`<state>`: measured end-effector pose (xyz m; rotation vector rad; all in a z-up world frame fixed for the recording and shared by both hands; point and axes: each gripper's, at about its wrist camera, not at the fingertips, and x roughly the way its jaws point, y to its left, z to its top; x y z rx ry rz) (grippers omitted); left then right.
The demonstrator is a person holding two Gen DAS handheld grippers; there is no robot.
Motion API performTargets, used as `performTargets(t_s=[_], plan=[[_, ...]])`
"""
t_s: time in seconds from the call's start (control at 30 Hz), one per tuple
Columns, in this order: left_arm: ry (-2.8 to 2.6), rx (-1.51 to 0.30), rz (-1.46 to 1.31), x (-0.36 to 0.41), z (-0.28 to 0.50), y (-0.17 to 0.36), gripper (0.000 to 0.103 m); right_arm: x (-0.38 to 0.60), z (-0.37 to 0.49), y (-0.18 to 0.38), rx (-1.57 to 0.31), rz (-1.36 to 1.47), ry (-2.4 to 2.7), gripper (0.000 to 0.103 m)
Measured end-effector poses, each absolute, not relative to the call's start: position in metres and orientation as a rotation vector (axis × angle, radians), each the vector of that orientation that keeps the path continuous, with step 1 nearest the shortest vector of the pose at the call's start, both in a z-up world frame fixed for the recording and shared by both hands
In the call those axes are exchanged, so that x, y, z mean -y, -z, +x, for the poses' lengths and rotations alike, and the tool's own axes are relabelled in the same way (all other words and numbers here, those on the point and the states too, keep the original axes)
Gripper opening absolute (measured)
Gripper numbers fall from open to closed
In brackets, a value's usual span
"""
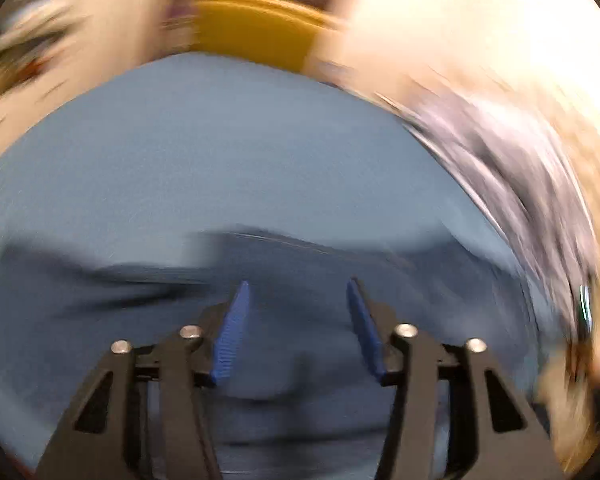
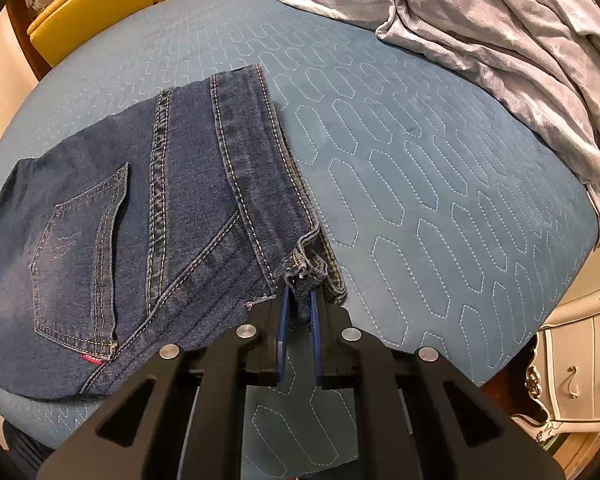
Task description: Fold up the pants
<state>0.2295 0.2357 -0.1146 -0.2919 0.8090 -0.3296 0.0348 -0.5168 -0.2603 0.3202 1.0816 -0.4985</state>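
Dark blue jeans (image 2: 132, 216) lie folded on the blue quilted bed cover (image 2: 420, 184), back pocket up, leg hems laid over the seat. My right gripper (image 2: 299, 312) is shut on the hem corner of the jeans at their near right edge. The left wrist view is heavily motion-blurred. My left gripper (image 1: 298, 292) is open and empty there, its blue pads (image 1: 236, 328) wide apart above a blurred dark blue fabric (image 1: 260, 320) that looks like the jeans.
A rumpled grey star-print blanket (image 2: 500, 40) lies at the far right of the bed. A yellow chair (image 2: 92, 8) stands beyond the far left edge. A cream dresser (image 2: 580, 352) stands at the near right beside the bed.
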Motion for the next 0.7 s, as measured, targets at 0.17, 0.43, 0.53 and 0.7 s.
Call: performTargets(t_s=[0.17, 0.43, 0.53, 0.7], plan=[[0.245, -1.008, -0.417, -0.317, 0.278, 0.161, 0.017, 0.514, 0.036, 0.260, -1.079, 0.309, 0.514, 0.008], [0.101, -0.958, -0.476, -0.376, 0.320, 0.162, 0.031, 0.514, 0.036, 0.259, -1.087, 0.313, 0.513, 0.008], [0.212, -0.870, -0.345, -0.365, 0.276, 0.140, 0.039, 0.514, 0.036, 0.260, -1.085, 0.304, 0.514, 0.009], [0.300, -0.966, -0.040, -0.321, 0.286, 0.165, 0.034, 0.511, 0.037, 0.260, -1.090, 0.290, 0.523, 0.009]])
